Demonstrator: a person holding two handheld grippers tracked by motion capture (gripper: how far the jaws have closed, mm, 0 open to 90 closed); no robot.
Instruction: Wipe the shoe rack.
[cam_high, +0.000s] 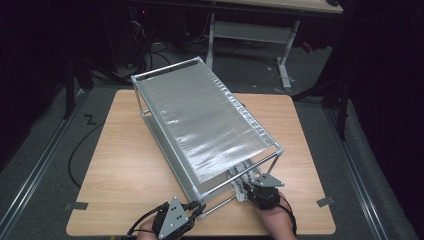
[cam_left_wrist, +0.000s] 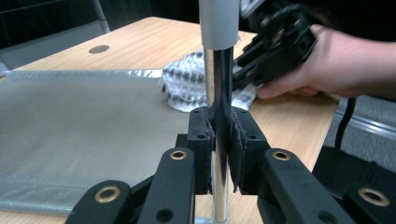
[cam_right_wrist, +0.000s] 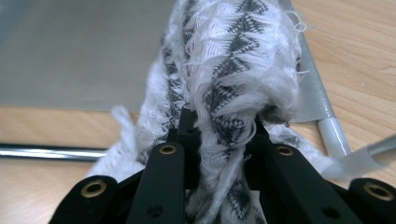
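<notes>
Jaws of the left gripper (cam_left_wrist: 219, 154) clench the rack's slick, stiff post (cam_left_wrist: 219, 84); the right gripper (cam_right_wrist: 219, 135) pinches the soft, fraying cloth (cam_right_wrist: 233, 60).

Wooden table (cam_high: 125, 165), pale top, round cable hole (cam_left_wrist: 98, 48) far from the left gripper (cam_high: 196, 210). Metal rack (cam_high: 200, 120) with silver fabric shelves stands slantwise on it, nearest post beside that gripper. Patterned cloth (cam_left_wrist: 187, 86) lies on the wood at the right gripper (cam_high: 248, 191), against the rack's lower shelf.
</notes>
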